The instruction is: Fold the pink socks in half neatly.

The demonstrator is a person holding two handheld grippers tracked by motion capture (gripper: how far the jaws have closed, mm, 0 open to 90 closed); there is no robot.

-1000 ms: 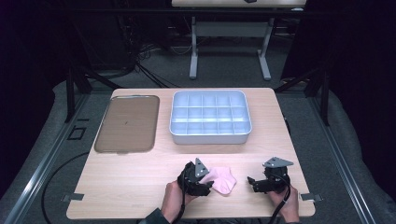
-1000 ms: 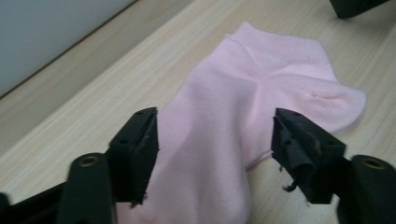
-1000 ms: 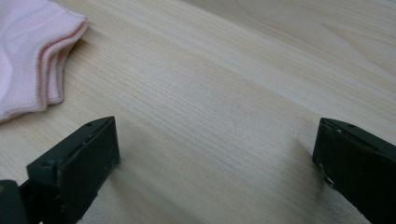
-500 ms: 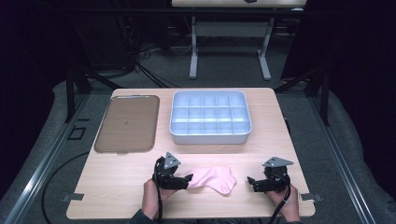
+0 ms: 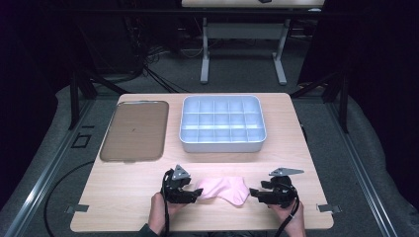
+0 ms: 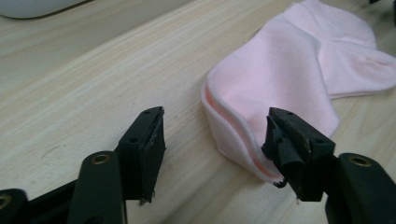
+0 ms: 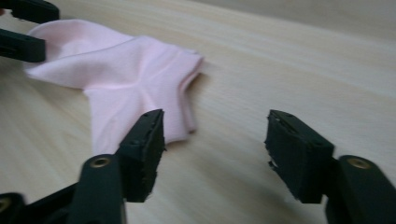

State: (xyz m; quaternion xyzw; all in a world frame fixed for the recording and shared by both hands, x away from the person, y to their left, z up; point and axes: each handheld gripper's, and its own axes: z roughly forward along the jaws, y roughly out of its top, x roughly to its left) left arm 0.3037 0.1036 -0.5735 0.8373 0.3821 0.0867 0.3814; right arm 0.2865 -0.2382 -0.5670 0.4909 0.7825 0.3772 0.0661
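2 grippers, fingers spread, have been closing; right gripper (image 5: 254, 192) has neared the pink sock (image 5: 225, 189).

The near strip of the surface (image 5: 123, 202) lies bare on both sides of the pink sock (image 5: 225, 188), which sits between the left gripper (image 5: 195, 194) and the right gripper (image 5: 254, 192); each blocks a level approach to the sock from its own side. Behind the sock, a bare band of wood separates it from the white compartment tray (image 5: 222, 146), whose raised walls bar a low pass farther back. The flat brown tray (image 5: 133, 131) takes up the far left. Bare wood runs along the right edge beside the compartment tray.
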